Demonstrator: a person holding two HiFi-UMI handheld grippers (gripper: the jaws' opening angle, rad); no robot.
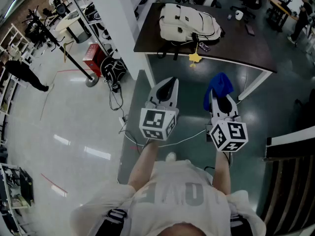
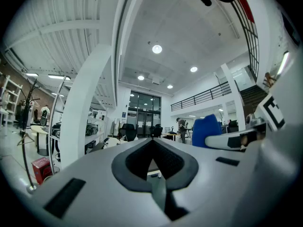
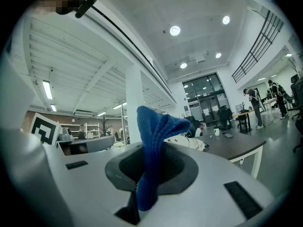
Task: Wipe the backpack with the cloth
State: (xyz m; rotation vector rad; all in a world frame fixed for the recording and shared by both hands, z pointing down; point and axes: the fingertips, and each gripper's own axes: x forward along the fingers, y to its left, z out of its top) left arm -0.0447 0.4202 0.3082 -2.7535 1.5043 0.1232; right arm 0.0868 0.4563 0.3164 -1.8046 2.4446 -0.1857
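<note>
Our right gripper point(image 1: 218, 102) clamps the blue terry cloth point(image 1: 220, 85), ready for wiping — the cream fabric backpack point(image 1: 189, 23) lies well ahead, at the near edge of the dark tabletop point(image 1: 246, 45); our left gripper point(image 1: 170, 84) is closed, empty.

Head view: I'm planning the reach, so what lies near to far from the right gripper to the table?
Right gripper → blue cloth in its jaws → yellow tag at the table edge → white backpack.
</note>
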